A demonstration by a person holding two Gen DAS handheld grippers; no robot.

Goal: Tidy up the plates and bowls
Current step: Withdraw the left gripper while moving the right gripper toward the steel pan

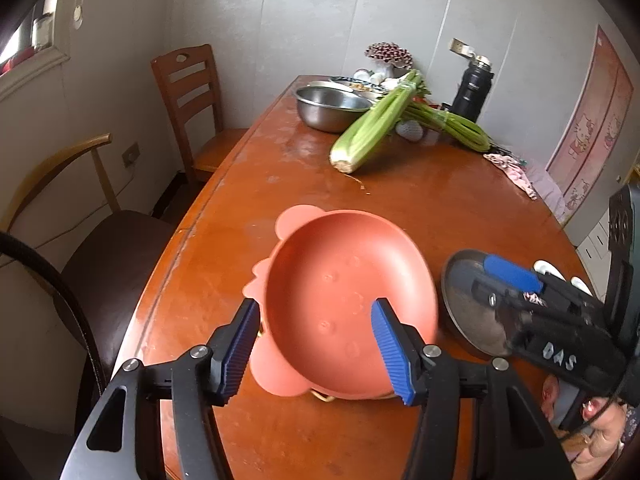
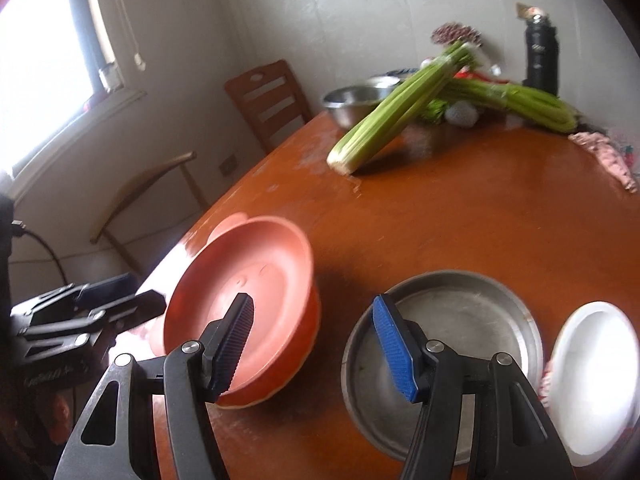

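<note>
in the left wrist view, the left hand-held gripper (image 1: 316, 350) is seen parted and empty around the near rim of the pink bowl (image 1: 348, 296), which sits on the surface (image 1: 420, 208) with the metal plate (image 1: 468, 300) at its 3 o'clock. in the right wrist view, the right hand-held gripper (image 2: 314, 346) is seen with its jaws apart, nothing pressed between them, above the gap between the pink bowl (image 2: 240, 304) and the metal plate (image 2: 460, 340), with a white bowl (image 2: 596, 380) at the plate's 3 o'clock. the bowl is judged just released; next a grip on the metal plate seems called for.

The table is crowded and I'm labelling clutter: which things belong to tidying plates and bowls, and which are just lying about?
Belongs to the job:
- pink plate
- metal plate
- white dish
- steel bowl

Just lying about:
- celery
- black flask
- patterned cloth
- wooden chair
</note>
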